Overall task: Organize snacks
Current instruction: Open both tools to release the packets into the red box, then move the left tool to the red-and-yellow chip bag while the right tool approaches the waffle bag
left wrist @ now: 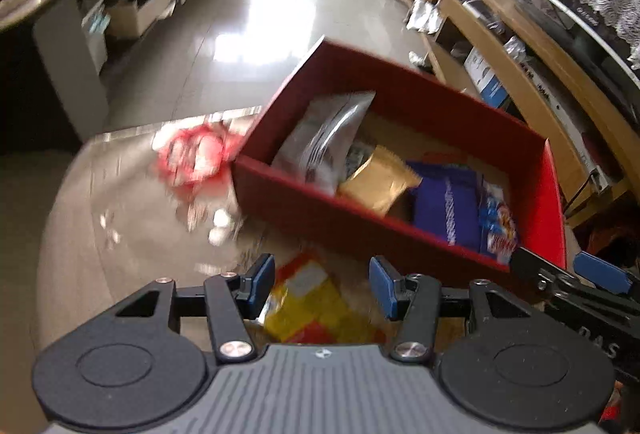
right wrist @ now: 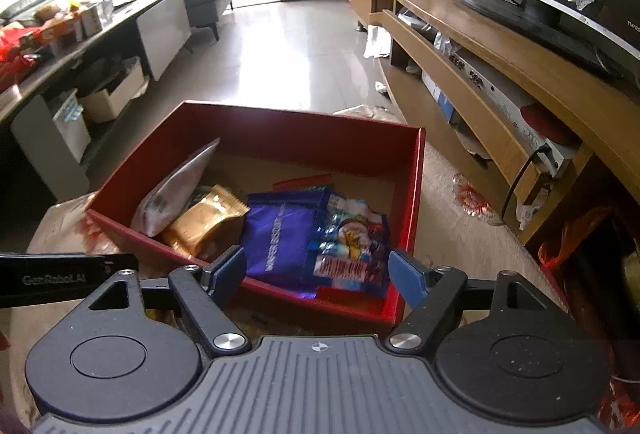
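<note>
A shallow red cardboard box sits open on a beige tabletop, and both handheld grippers hover at its near side. Only the left wrist view shows a yellow and red snack packet lying on the table outside the box, just short of its near wall; it lies directly under the left gripper, seen through the gap between the blue-padded fingers, which stand well apart and grip nothing. That view alone also shows a blurred red and white wrapper on the table beside the box's left end, and the tip of the right gripper entering from the right edge. The right wrist view shows the box contents more sharply: a silver-grey foil pouch leaning against the left wall, a gold foil packet next to it, a purple snack bag in the middle, and a blue and red printed snack bag touching the purple one at the near right corner. The right gripper hangs just over the near wall of the box, its blue-padded fingers spread wide and empty, with the purple and printed bags showing between them. Only this view shows a dark television on a long wooden cabinet to the right, and a black bar of the left gripper at the left edge.
</note>
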`<action>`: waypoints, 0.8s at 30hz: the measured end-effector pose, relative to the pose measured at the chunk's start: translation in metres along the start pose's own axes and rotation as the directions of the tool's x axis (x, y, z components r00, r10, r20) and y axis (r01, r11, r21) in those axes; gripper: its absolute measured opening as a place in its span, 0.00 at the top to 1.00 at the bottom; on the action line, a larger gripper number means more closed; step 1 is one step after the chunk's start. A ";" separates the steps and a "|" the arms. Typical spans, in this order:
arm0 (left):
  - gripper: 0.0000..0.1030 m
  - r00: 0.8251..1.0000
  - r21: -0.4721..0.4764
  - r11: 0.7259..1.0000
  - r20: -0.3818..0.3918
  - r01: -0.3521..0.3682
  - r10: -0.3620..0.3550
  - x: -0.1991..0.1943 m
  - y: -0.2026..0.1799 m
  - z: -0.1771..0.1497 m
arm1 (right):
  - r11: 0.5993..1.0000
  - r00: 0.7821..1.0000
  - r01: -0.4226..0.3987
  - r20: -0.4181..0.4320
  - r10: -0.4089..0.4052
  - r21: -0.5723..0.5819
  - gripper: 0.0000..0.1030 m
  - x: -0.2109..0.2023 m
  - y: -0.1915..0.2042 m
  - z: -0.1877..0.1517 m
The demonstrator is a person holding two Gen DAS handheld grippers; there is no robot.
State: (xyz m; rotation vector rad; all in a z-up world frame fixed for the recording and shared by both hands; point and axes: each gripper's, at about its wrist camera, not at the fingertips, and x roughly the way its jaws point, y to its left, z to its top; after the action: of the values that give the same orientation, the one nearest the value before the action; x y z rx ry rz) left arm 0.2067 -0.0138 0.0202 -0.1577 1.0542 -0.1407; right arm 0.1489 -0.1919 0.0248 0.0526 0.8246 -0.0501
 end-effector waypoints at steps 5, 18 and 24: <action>0.49 0.998 -0.063 0.998 -0.062 0.002 -0.006 0.012 0.008 -0.015 | 1.000 0.999 -0.007 -0.035 0.007 -0.014 0.19 -0.005 0.005 -0.013; 0.39 0.992 -0.122 0.986 -0.069 -0.111 0.103 0.042 -0.002 -0.016 | 0.999 0.996 -0.025 -0.085 0.023 -0.021 0.18 -0.004 0.002 -0.026; 0.40 0.992 -0.063 0.992 -0.068 -0.114 0.109 0.039 -0.005 -0.025 | 0.999 0.994 -0.020 -0.106 0.017 -0.028 0.17 0.000 0.000 -0.027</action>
State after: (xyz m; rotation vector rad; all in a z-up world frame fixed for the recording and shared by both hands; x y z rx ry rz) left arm 0.2040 -0.0273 -0.0245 -0.1549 1.1298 -0.0096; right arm 0.1286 -0.1897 0.0066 0.0359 0.9304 -0.0182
